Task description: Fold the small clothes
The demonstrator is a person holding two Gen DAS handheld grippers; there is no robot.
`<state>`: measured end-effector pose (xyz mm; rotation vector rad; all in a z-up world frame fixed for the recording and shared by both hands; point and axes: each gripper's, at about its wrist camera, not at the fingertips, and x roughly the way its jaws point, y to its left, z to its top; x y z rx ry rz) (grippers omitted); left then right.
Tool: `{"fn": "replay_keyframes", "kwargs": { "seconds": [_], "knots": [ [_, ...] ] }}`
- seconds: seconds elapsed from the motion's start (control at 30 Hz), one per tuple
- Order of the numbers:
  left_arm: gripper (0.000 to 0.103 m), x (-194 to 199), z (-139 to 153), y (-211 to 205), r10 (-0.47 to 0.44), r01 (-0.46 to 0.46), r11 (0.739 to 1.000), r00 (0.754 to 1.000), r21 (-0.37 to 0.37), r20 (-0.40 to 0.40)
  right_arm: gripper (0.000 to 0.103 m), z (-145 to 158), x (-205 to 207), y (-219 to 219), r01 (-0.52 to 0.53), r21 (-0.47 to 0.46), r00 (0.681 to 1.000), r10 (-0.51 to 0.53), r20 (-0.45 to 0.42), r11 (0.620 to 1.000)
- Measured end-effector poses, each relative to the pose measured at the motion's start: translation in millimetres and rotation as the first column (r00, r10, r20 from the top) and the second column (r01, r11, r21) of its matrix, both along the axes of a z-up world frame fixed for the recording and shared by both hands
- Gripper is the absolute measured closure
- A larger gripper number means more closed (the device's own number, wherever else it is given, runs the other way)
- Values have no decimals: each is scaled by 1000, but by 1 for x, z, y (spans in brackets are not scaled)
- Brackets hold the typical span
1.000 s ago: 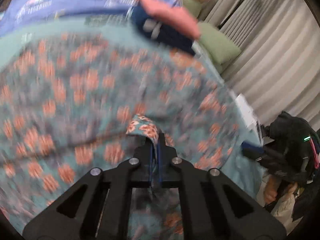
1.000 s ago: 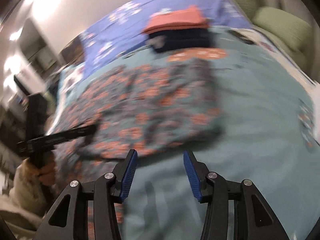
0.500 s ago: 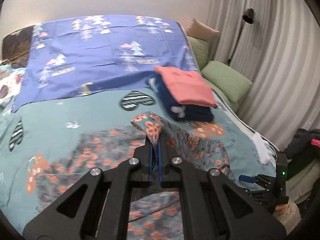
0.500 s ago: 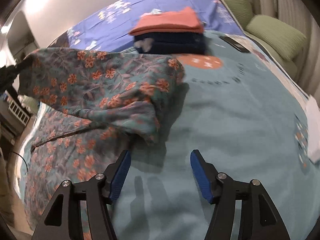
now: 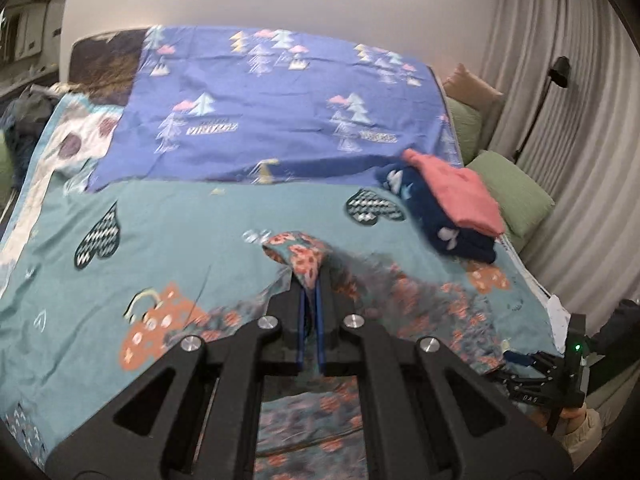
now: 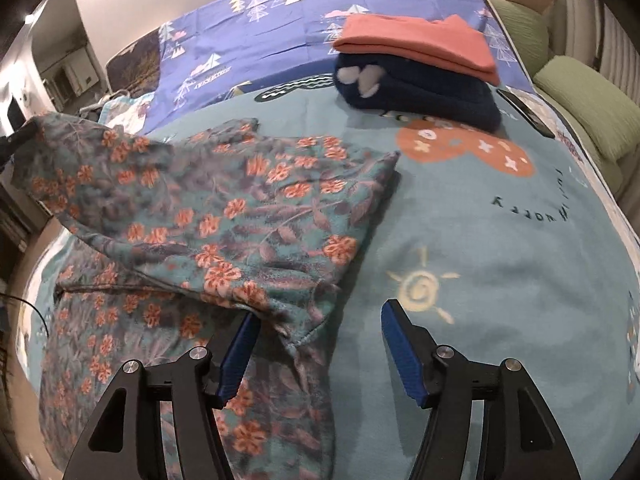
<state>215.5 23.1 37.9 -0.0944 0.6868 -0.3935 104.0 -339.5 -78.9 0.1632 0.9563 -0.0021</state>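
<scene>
A bed [image 5: 224, 216] fills both views, spread with a teal cover printed with hearts, a sun and orange patches; a blue sheet with small trees [image 5: 280, 104] lies across its head end. A plain pale wall stands behind the head, a pleated curtain [image 5: 580, 140] runs along the right side, and two green pillows [image 6: 588, 100] sit between bed and curtain.

Two folded garments make one stack near the bed's right edge: a coral piece [image 6: 416, 44] on top of a navy one [image 6: 416, 92]. One floral garment [image 6: 248, 216] (teal with orange flowers) lies unfolded toward the foot of the bed, one end lifted off the cover.

The left tool [image 5: 310, 292] points down over the bed with its jaws clamped tight on a raised corner of the floral garment, which hangs from it. The right tool [image 6: 316, 328] tilts steeply down at the garment's near hem; its jaws have just been opening and stand wide, the hem lying loose between the blue pads [image 6: 400, 352], with nothing gripped.
</scene>
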Motion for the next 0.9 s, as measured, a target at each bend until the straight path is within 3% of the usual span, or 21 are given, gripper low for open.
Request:
{"fn": "replay_keyframes", "kwargs": {
  "seconds": [0.2,0.37,0.63,0.73,0.87,0.9],
  "knots": [
    [98,0,-40,23,19,-22,999,995,-25,-93,39,-3,-1,3,24,-49,1000,-24,-15,999],
    [97,1,-72,39,45,-52,998,985,-36,-168,39,0,-11,-6,31,-21,999,-31,-28,999],
    [97,-5,-80,65,82,-103,990,976,-99,-203,38,20,-24,-10,14,-1,1000,-14,21,1000],
    [97,-5,-87,72,106,-127,988,971,-86,-212,37,23,-19,-12,18,29,999,-19,29,999],
    [95,0,-114,80,125,-154,985,948,-78,-291,37,20,-7,-16,29,77,999,-30,16,997],
    [91,1,-119,80,120,-152,985,943,-81,-312,37,19,-3,-17,32,88,999,-33,9,996]
  ]
}}
